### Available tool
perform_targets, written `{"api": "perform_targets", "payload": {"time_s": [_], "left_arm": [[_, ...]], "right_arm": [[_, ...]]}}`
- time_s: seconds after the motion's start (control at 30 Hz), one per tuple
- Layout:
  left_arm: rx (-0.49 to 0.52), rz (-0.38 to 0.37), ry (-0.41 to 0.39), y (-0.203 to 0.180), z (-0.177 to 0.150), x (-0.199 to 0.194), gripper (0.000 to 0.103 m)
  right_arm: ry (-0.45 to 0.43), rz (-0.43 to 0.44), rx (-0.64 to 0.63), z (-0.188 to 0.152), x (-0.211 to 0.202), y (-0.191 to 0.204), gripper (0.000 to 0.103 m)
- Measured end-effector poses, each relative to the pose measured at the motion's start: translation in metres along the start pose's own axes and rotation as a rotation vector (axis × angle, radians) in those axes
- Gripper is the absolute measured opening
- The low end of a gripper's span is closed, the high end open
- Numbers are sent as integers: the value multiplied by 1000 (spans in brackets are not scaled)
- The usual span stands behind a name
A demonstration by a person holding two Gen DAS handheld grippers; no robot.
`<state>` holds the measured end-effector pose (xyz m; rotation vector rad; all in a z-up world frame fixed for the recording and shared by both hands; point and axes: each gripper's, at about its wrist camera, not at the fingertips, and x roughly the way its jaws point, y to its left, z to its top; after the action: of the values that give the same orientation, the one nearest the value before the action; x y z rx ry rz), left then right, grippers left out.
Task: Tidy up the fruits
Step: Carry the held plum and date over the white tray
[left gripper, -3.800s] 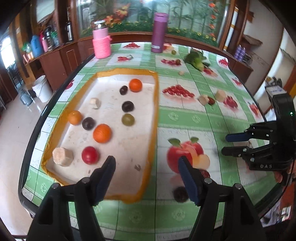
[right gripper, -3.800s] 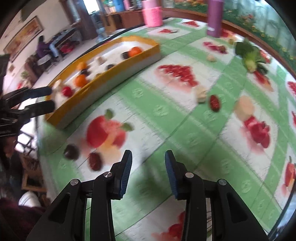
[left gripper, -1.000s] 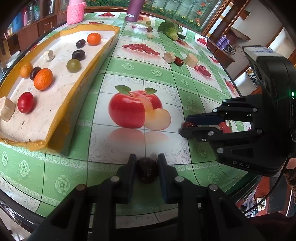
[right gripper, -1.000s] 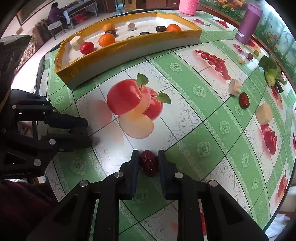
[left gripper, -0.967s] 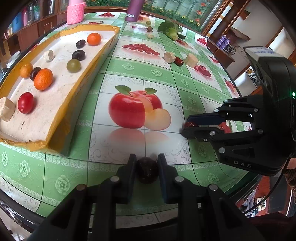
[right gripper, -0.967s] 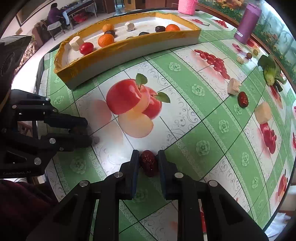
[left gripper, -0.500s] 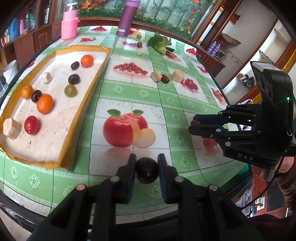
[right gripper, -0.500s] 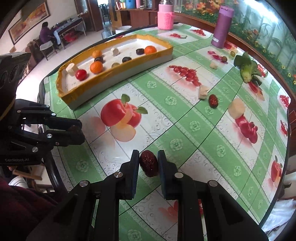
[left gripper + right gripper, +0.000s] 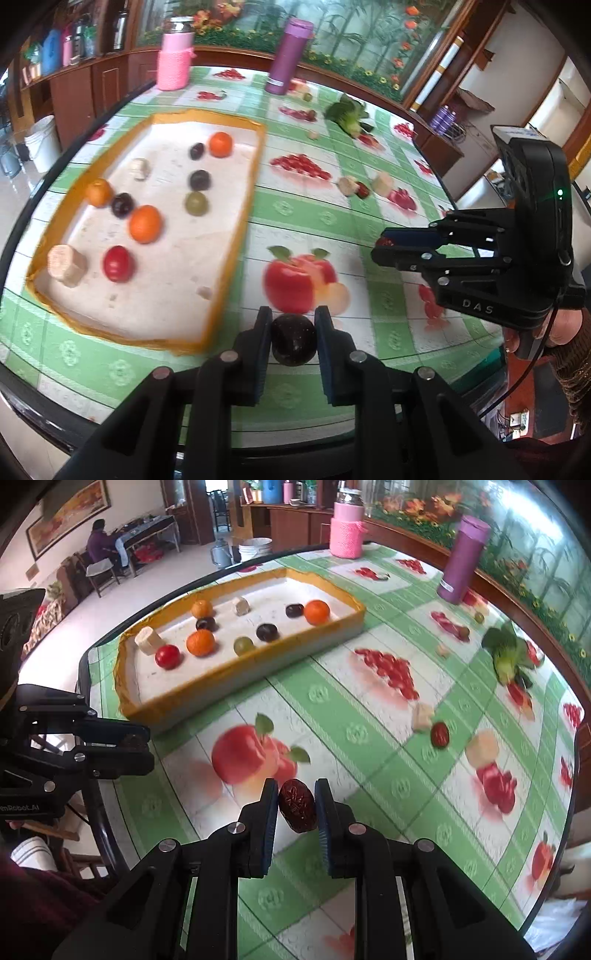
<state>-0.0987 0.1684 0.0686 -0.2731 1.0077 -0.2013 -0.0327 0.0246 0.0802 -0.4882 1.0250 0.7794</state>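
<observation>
Fruit sits in both my grippers above the table (image 9: 369, 716): left gripper (image 9: 293, 341) clamps a dark plum (image 9: 294, 339), right gripper (image 9: 296, 808) pinches a red date (image 9: 296, 805), with the tray (image 9: 236, 236) to the far left.

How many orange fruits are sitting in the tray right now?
3. One sits at the tray's far end beside a dark fruit. One is mid-tray near the red fruit. A smaller one is along the far wall. None seems hidden.
</observation>
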Motion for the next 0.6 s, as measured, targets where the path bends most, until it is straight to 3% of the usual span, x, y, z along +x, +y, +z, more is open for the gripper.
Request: {"api": "perform_targets", "payload": {"time_s": [0.37, 0.6], "left_arm": [[-64, 144, -43, 80, 29, -17, 26], [-97, 200, -33, 124, 53, -6, 26]], "right_arm": [[-29, -24, -120, 82, 17, 18, 19], [-33, -8, -142, 134, 51, 24, 19]]}}
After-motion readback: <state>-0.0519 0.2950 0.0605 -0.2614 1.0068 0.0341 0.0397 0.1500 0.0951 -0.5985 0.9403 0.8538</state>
